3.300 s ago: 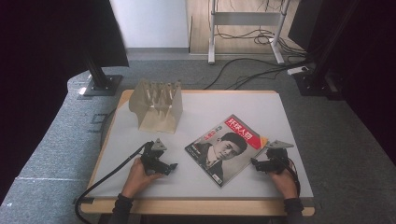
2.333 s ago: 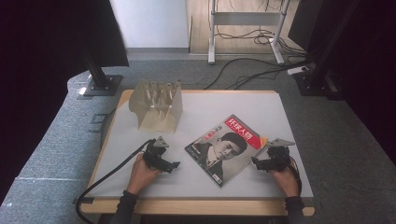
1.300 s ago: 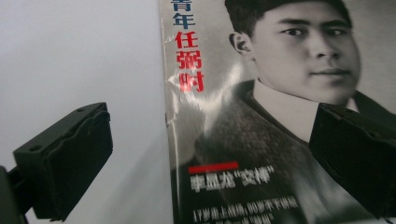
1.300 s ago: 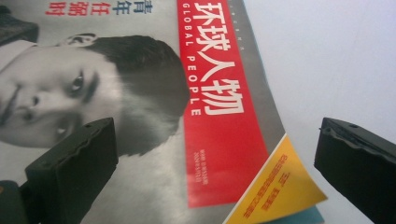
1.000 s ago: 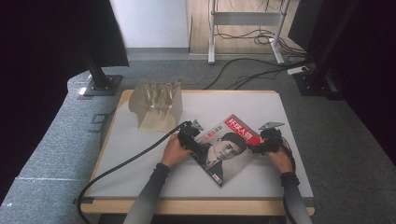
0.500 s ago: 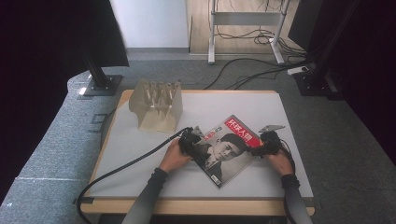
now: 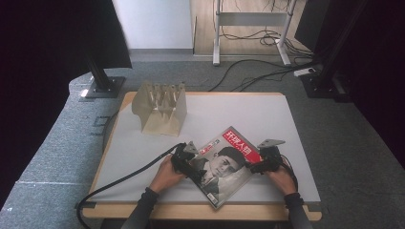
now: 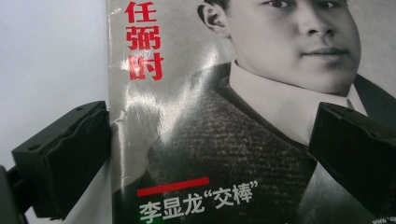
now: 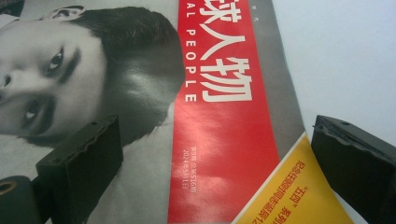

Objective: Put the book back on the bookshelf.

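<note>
Magazine (image 7: 228,164) lies flat, lower centre of the bench (image 7: 286,124). Left gripper (image 7: 190,160) at its left edge, jaws apart, straddling that edge. Right gripper (image 7: 255,166) at its right edge, jaws likewise apart. Cardboard rack (image 7: 160,109) upper left.

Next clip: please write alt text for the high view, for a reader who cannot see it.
A person's two hands hold the left gripper and the right gripper at opposite edges of a magazine lying face up and askew on a white table. A beige slotted rack stands on the table's far left part, and cables run across the grey floor beyond.
</note>
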`<state>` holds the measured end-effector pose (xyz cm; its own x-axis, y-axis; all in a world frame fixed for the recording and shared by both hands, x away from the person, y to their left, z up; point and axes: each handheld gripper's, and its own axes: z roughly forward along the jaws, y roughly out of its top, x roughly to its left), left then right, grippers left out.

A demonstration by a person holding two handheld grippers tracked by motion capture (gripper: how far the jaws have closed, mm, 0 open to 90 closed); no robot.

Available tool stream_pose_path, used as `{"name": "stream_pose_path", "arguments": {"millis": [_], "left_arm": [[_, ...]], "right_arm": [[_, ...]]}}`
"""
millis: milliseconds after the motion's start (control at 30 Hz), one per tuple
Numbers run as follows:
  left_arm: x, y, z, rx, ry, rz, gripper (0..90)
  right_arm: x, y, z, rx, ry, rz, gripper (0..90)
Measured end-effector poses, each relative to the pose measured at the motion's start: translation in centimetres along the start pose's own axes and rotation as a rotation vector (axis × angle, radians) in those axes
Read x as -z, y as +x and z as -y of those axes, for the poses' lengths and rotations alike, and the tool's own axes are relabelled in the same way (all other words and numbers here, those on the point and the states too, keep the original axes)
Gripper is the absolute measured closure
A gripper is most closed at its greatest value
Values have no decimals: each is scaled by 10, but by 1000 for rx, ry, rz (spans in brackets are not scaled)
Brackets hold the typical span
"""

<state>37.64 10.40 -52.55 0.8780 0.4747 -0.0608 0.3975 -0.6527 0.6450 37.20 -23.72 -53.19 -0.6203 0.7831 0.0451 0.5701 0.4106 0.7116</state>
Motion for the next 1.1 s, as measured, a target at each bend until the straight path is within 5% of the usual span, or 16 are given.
{"name": "stream_pose_path", "arguments": {"millis": [367,633,733,967,1100], "left_arm": [[3,-11,4,13,0,-21,0],[13,-17,9,-49,35,-16,0],[23,-7,10,-53,49,-88,0],[44,29,20,29,30,-199,0],[39,43,26,71,41,-223,0]], "right_arm": [[36,2,27,-15,12,69,32],[34,3,34,1,25,107,0],[31,2,31,0,23,121,0],[17,-9,17,-29,19,150,0],[8,-13,8,-36,23,162,0]]}}
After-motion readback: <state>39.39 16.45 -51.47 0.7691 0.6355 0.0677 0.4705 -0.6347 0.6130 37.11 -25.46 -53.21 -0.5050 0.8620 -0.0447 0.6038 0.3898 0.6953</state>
